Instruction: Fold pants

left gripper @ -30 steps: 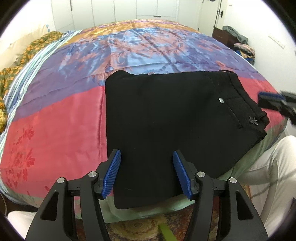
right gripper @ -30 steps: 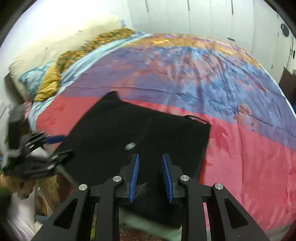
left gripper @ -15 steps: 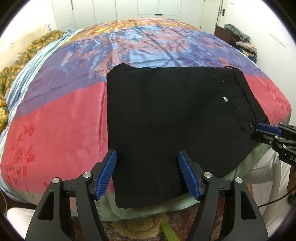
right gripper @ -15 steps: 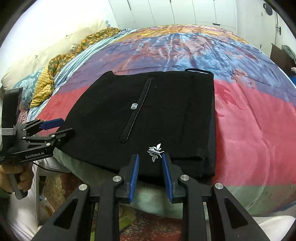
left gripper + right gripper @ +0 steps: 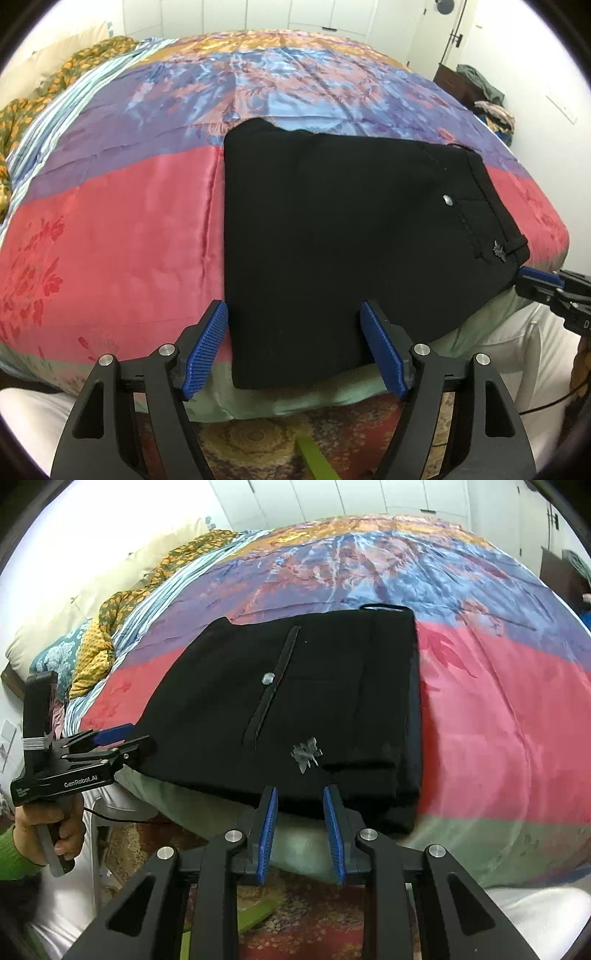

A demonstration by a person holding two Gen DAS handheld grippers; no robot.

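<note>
Black pants (image 5: 332, 229) lie folded into a rectangle on the bed's near edge, waistband to the right, with a metal button (image 5: 448, 200) and a silver charm (image 5: 499, 252). My left gripper (image 5: 293, 308) hovers at the fold's near left end. Its jaws are opening and straddle the cloth's edge without pressing on it. In the right wrist view the same pants (image 5: 314, 686) fill the middle. My right gripper (image 5: 301, 792) sits just short of the waistband corner by the charm (image 5: 306, 755), jaws narrowly apart with nothing between them. It also shows at the right (image 5: 524, 282).
A satin bedcover (image 5: 110, 240) in red, purple and blue spreads under the pants. Pillows (image 5: 92, 590) lie at the far left. A dark dresser with clothes (image 5: 476, 88) stands by the wall. A patterned rug (image 5: 251, 443) and the person's white trouser legs (image 5: 517, 339) are below the bed edge.
The left gripper's jaws have spread wider over the pants' edge. The right gripper has dropped from beside the waistband to just below its near corner and rolled level.
</note>
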